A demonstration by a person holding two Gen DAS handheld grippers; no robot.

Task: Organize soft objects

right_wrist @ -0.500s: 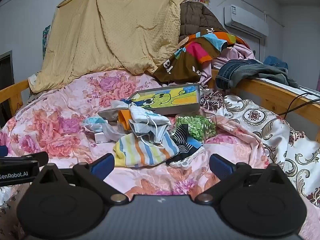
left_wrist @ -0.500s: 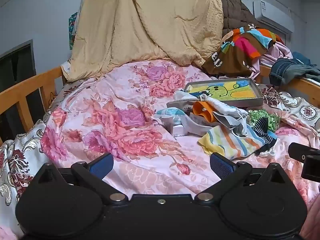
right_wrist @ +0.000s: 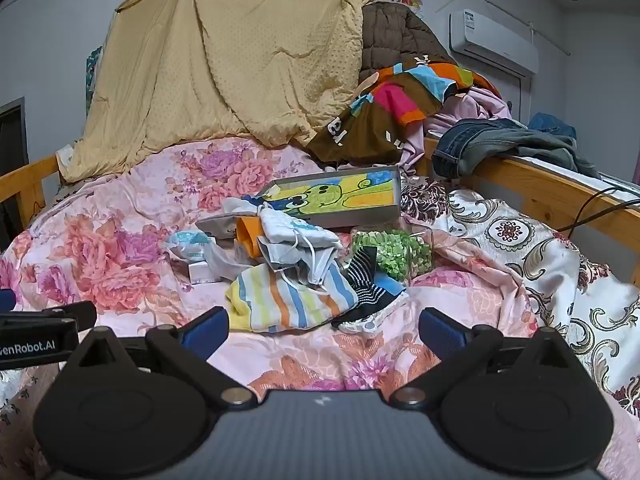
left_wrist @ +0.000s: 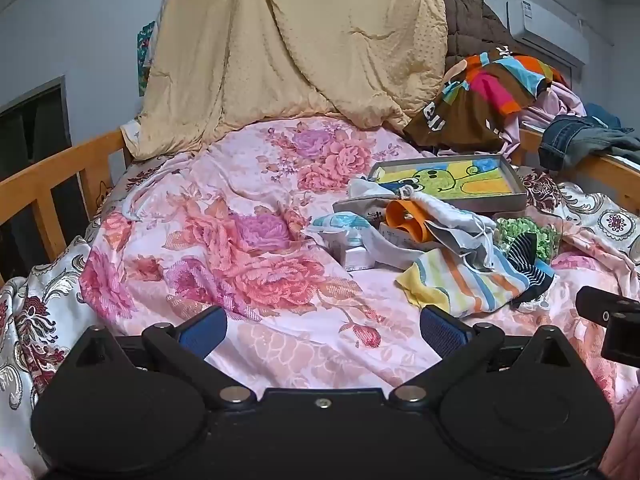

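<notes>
— Soft objects [right_wrist: 304,264] are seen heaped together near the middle of the floral bedspread [left_wrist: 224,240], just in front of the cartoon-printed box [right_wrist: 344,196]. Has anything been sorted yet?

— Nothing appears to have been sorted. A striped cloth [right_wrist: 280,300] is spread at the front of the heap, a dark striped sock [right_wrist: 366,284] is lying against its right edge, and white drawstring pouches [right_wrist: 296,236] are piled on top. A green crumpled item [right_wrist: 396,252] is set just beside the sock.

— And the grippers?

— The left gripper [left_wrist: 322,332] is held over bare bedspread, to the left of the heap, with its jaws spread fully apart and nothing between them. The right gripper [right_wrist: 322,330] is aimed at the striped cloth, jaws equally wide and empty; the cloth is not touched.

— So what is left?

— By the look of it, the whole task: every piece is still to be picked out, and whether the box is meant as the destination cannot be told.
</notes>
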